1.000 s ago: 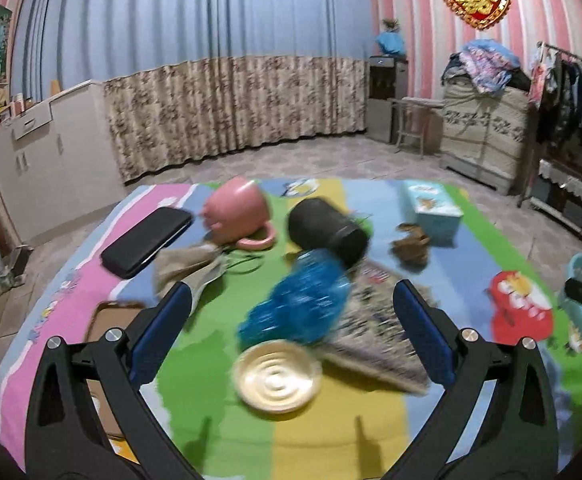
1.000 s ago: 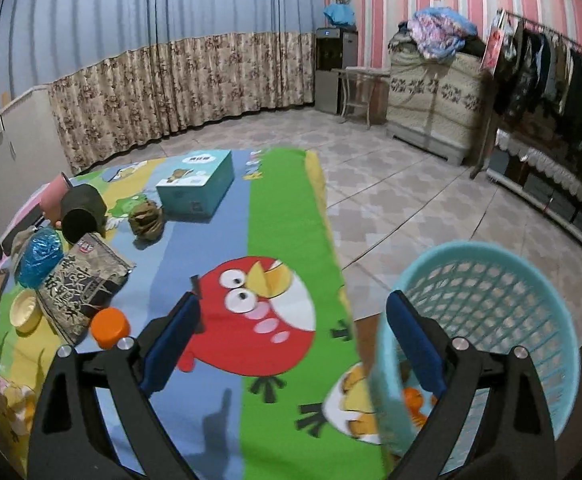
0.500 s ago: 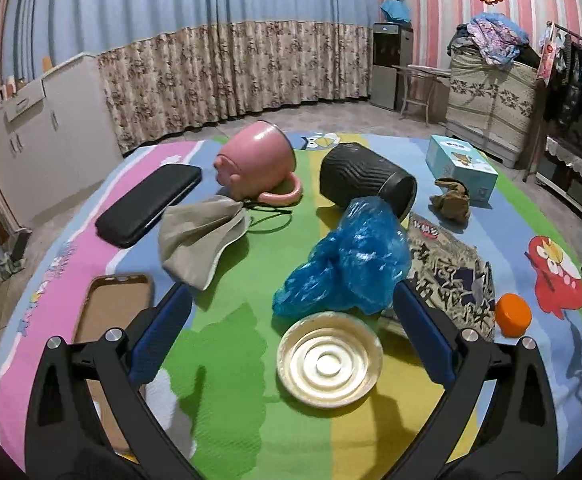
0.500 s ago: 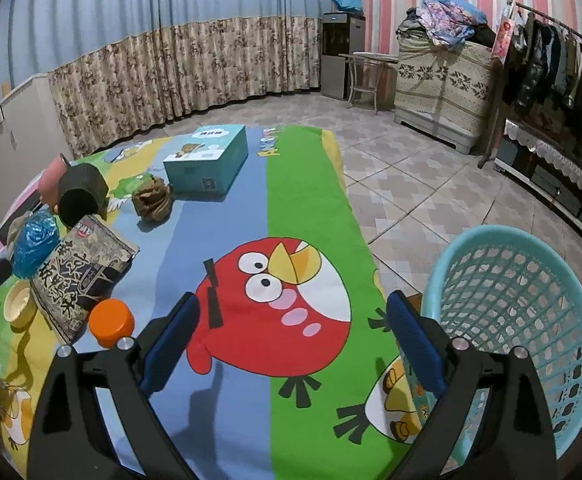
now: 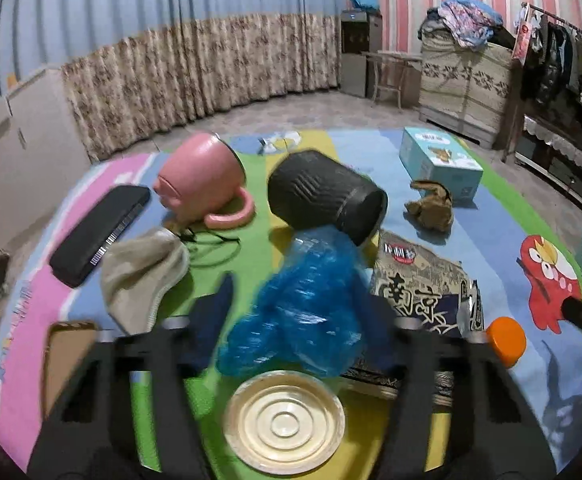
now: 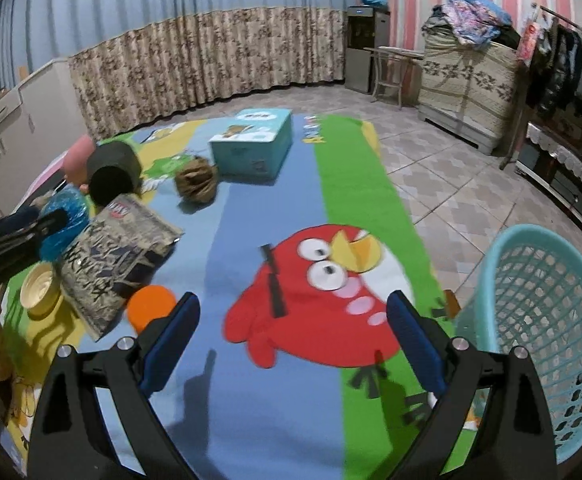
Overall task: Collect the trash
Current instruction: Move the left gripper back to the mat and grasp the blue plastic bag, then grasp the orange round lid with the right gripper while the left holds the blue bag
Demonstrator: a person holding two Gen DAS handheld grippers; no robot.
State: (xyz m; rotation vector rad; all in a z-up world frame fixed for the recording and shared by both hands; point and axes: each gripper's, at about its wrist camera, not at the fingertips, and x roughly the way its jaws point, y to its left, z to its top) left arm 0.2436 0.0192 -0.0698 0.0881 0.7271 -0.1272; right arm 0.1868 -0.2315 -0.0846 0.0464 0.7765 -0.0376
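Your left gripper (image 5: pixel 291 312) has dropped onto the blue bag (image 5: pixel 303 312), jaws closing around it; the right gripper (image 6: pixel 291 344) gapes empty. Thin plastic may slip free.

Left gripper (image 5: pixel 297 316): jaws closing, blurred, with the crumpled blue plastic bag (image 5: pixel 303 312) between them; whether the pads press on it cannot be told. Round foil dish (image 5: pixel 285 420): just in front of the bag, on the striped play mat (image 5: pixel 251 200). Black ribbed cup (image 5: pixel 323 196): on its side, mouth toward the bag. Pink mug (image 5: pixel 203 180): tipped over, beside the cup. Beige cloth (image 5: pixel 143 276) and black case (image 5: pixel 99 232): left of the bag. Printed snack packet (image 5: pixel 423 288) and orange cap (image 5: pixel 506 340): right of it. Brown wad (image 5: pixel 431 208): touching a light blue box (image 5: pixel 439 160).
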